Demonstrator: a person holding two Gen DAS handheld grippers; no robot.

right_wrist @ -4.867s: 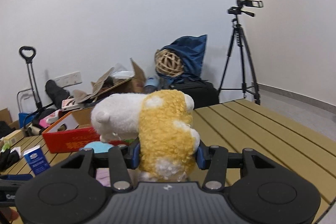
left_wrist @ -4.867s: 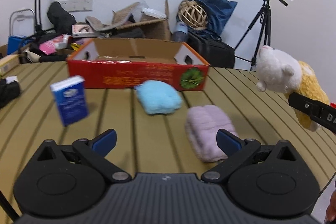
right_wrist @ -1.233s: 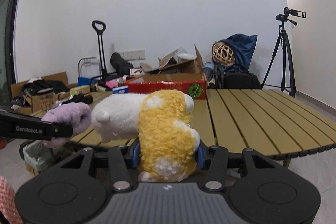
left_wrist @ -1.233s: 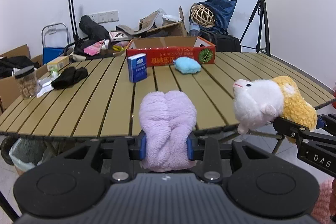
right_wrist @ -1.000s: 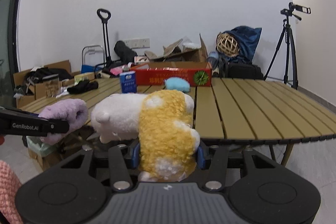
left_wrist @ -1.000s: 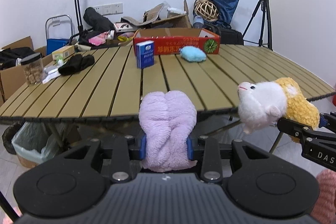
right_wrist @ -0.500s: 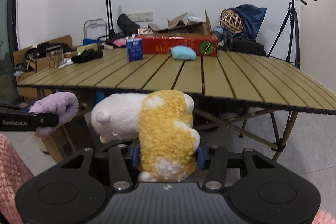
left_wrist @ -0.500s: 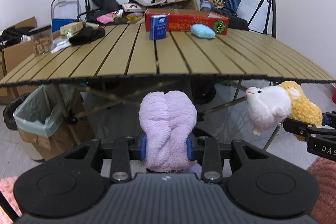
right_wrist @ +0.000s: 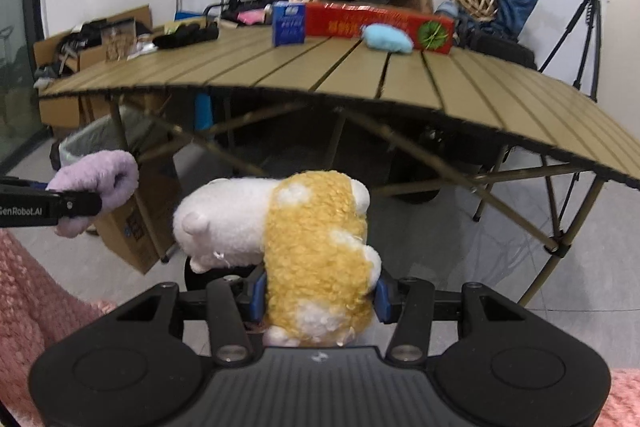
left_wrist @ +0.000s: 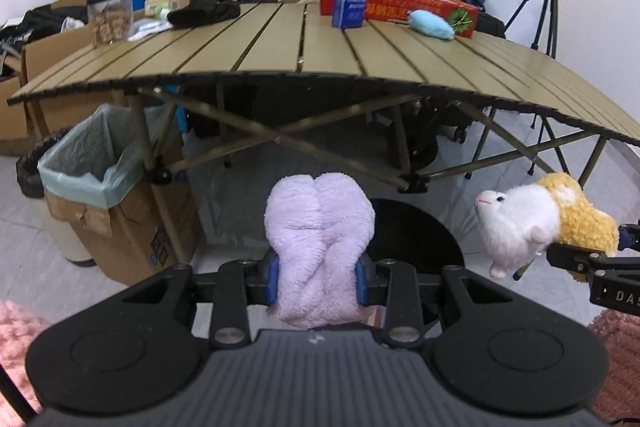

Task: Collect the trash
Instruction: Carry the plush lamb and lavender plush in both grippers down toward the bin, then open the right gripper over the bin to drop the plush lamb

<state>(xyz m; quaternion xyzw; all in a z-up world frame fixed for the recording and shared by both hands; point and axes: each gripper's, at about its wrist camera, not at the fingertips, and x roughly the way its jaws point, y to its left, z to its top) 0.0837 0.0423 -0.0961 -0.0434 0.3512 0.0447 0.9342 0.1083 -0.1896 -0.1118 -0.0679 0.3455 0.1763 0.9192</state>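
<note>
1. Left wrist view: my left gripper (left_wrist: 316,281) is clamped on the purple plush (left_wrist: 320,247), angled down, below the table's near edge (left_wrist: 280,73).
2. My right gripper (right_wrist: 318,293) pinches the yellow-white plush (right_wrist: 312,247), same tilt.

Both grippers now sit lower than a second ago, below the desk (left_wrist: 280,55) edge and out in front of it, so its crossed legs (left_wrist: 288,135) and the floor show. The lined trash box (left_wrist: 100,187) has come into view at the near left, under the desk's left end.
</note>
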